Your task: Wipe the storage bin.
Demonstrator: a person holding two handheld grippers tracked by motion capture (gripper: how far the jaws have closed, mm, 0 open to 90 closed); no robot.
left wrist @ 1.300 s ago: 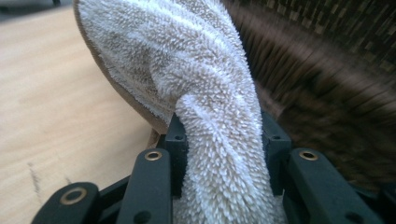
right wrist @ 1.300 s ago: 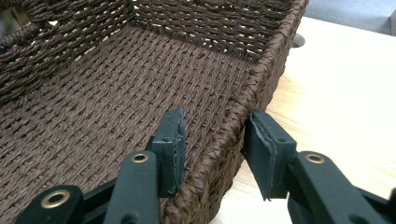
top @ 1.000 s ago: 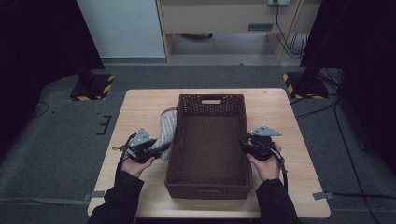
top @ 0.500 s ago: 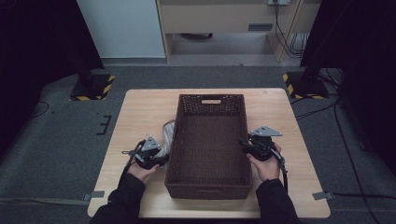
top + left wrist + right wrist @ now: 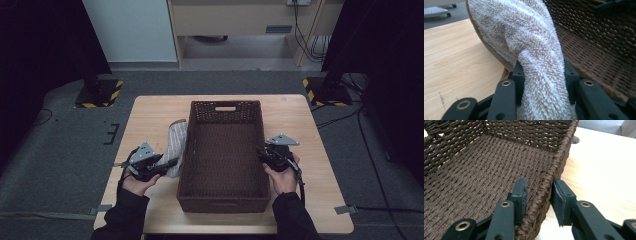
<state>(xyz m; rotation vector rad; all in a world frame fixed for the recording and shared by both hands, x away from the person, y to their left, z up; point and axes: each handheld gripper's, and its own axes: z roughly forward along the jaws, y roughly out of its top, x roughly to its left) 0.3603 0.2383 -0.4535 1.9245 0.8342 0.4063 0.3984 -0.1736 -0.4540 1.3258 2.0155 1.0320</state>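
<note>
1. Left tongs (image 5: 167, 164): we see them clamped on the striped terry towel (image 5: 176, 145), beside the wicker basket (image 5: 223, 200).
2. Right tongs (image 5: 538, 195): just closing, they straddle the basket's right rim on the wooden surface (image 5: 150, 120).

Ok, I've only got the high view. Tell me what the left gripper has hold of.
Observer: The left gripper is shut on a twisted fold of the towel.
Operator: Now give me the right one.
Observer: The right gripper straddles the basket wall, one jaw inside, one outside. Its jaws have just been closing.
Operator: Say whether it's gripping.
Observer: Can't tell. The pads sit close against the rim, but contact is unclear.
</note>
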